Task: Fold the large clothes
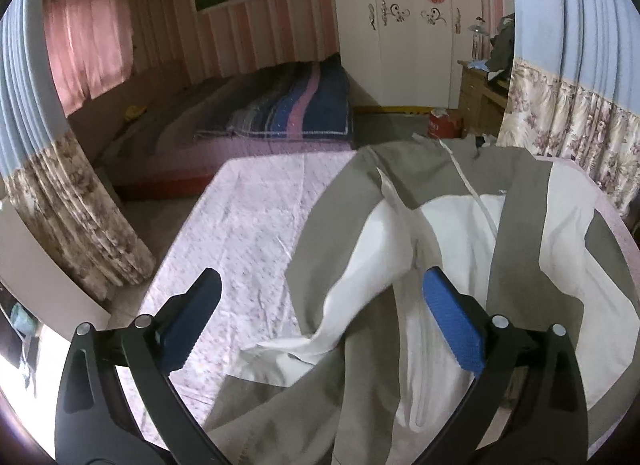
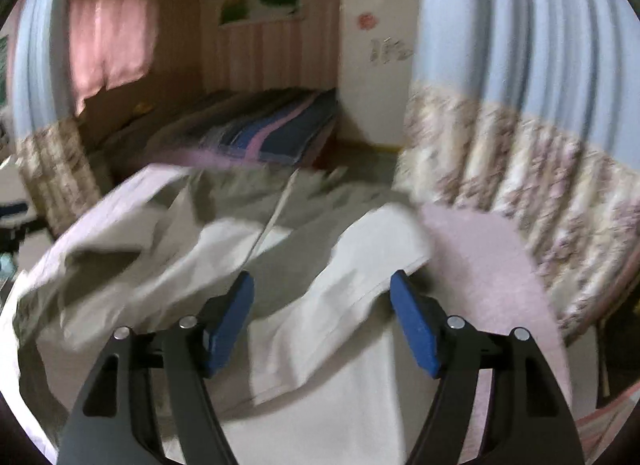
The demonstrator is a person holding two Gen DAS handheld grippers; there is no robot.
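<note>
A large grey and white jacket (image 1: 460, 225) lies spread on a pink floral sheet (image 1: 248, 225), zipper facing up. My left gripper (image 1: 320, 301) is open and empty above the jacket's left side, its sleeve folded across beneath the jaws. In the blurred right wrist view the jacket (image 2: 300, 325) fills the foreground. My right gripper (image 2: 322, 293) is open and empty just over a white sleeve panel (image 2: 372, 249) at the jacket's right side.
A floral and blue curtain (image 1: 568, 105) hangs to the right, close to the sheet's edge (image 2: 520, 185). Another curtain (image 1: 60, 205) hangs at the left. A bed with a striped blanket (image 1: 296, 105), a white wardrobe (image 1: 412, 25) and a red container (image 1: 442, 123) stand behind.
</note>
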